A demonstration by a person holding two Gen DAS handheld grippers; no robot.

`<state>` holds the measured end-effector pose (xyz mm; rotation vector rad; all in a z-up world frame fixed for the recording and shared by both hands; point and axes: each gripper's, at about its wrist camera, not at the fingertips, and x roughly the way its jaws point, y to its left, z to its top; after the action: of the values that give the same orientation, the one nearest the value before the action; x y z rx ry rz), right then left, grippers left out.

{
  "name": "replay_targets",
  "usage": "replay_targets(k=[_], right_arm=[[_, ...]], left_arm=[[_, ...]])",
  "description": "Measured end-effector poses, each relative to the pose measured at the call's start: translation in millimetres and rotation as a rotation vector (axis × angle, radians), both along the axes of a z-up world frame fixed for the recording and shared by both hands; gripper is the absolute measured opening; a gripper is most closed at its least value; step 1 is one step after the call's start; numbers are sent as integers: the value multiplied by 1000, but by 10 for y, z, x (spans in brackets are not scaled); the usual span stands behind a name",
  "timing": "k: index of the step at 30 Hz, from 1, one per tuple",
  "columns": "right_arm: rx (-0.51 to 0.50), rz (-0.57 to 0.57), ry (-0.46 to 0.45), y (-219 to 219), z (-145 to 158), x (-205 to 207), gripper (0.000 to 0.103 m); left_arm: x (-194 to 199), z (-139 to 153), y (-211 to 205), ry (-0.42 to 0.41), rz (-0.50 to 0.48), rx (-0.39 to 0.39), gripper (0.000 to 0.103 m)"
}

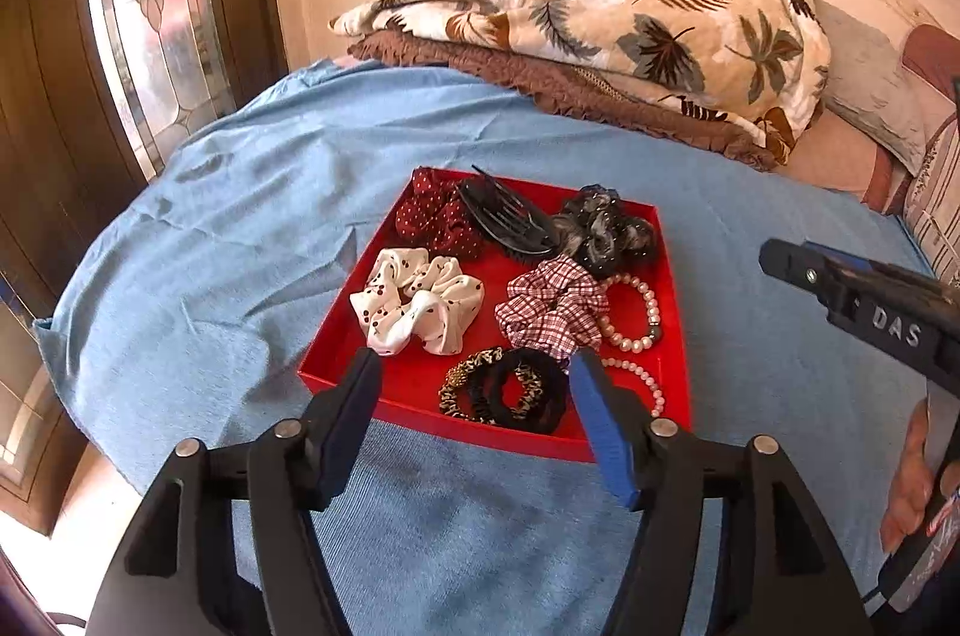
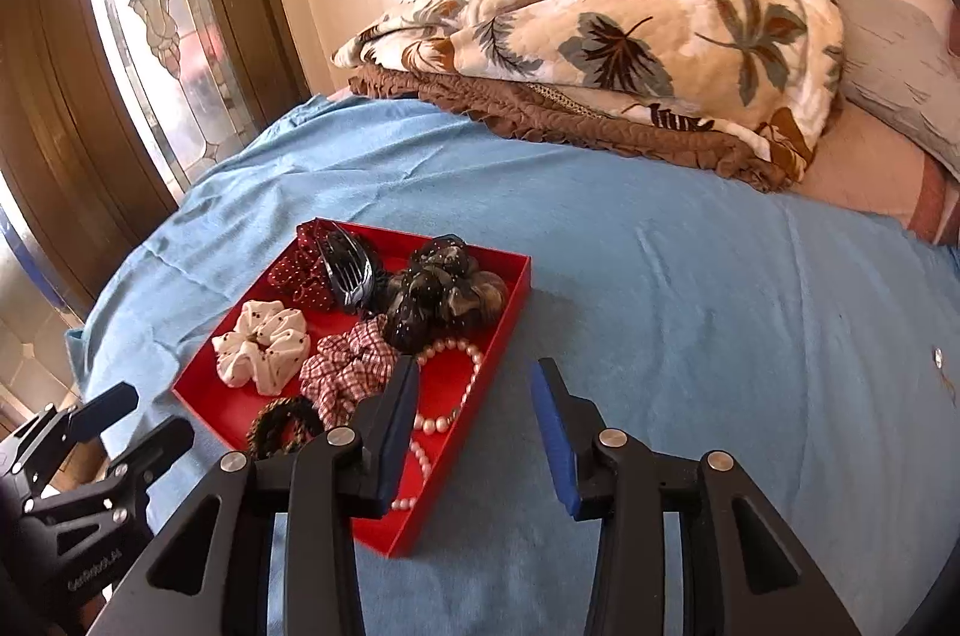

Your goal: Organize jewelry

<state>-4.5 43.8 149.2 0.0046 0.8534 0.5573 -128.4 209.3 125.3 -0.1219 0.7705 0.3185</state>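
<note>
While both grippers [image 1: 474, 378] [image 2: 474, 396] gape empty, ruffled scrunchies [image 1: 420, 306] fill the red tray [image 1: 675, 312].

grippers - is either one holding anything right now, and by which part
Nothing is held. The left gripper and right gripper both have open, empty jaws near the red tray.
</note>
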Motion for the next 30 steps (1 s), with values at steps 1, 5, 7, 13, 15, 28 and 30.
replay_targets(k=[1, 5, 7, 13, 15, 28, 30], right_arm=[[6, -2, 0, -34, 11, -37, 42], [16, -10, -7, -161, 49, -191, 43], [20, -12, -13, -231, 66, -283, 43], [17, -35, -33, -421, 90, -513, 47], [15, -49, -41, -490, 100, -589, 48], [-5, -146, -78, -905, -5, -894, 63], [-37, -170, -87, -970, -89, -872, 67]], left_arm=[[-10, 12, -9, -2, -1, 4, 67], [-56, 62, -85, -10, -5, 21, 69], [-79, 85, -129, -15, -8, 31, 69], [-177, 169, -240, -54, -1, 58, 74], [-226, 223, -282, -78, 4, 66, 75], [-668, 651, -524, -366, 97, 240, 103], [-669, 661, -547, -360, 89, 229, 103]])
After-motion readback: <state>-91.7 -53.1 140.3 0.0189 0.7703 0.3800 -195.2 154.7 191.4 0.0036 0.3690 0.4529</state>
